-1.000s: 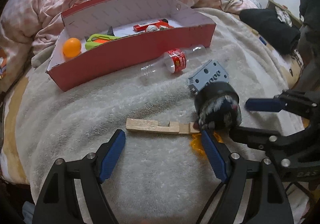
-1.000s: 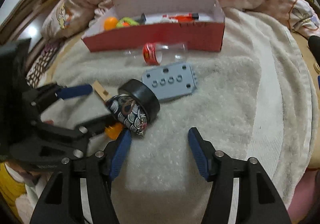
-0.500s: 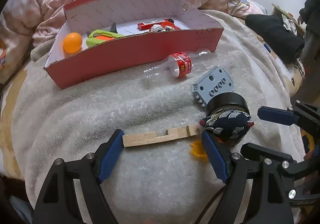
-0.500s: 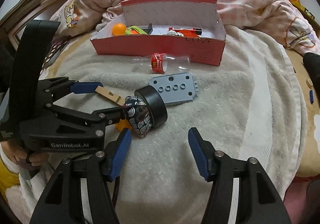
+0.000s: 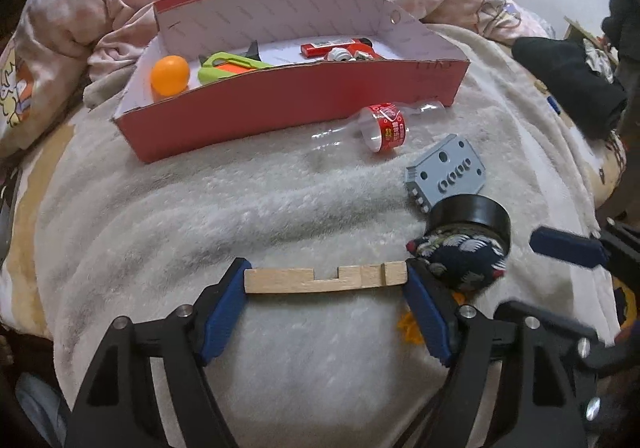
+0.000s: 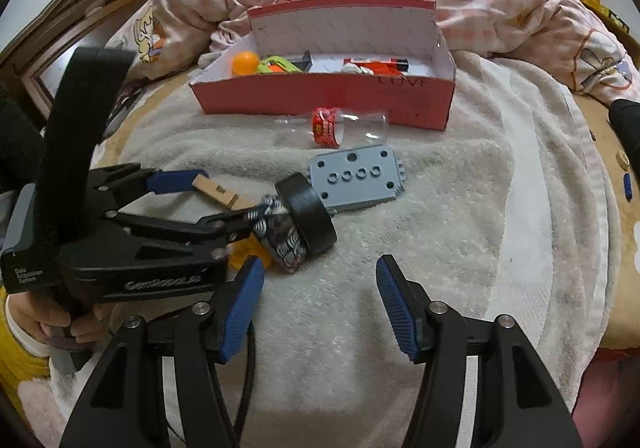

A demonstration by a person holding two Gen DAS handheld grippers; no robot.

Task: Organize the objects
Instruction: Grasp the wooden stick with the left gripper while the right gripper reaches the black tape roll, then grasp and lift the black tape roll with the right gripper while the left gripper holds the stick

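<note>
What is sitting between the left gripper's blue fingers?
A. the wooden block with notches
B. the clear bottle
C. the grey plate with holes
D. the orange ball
A: the wooden block lies end to end between the left gripper's fingers, which touch both its ends.

Even, soft indoor light, no hard shadows. Strong fisheye bending with black corners. Motion blur smears the patterned dark fabric pouch (image 6: 280, 236); fluffy white blanket (image 5: 280, 388) slightly overexposed.
</note>
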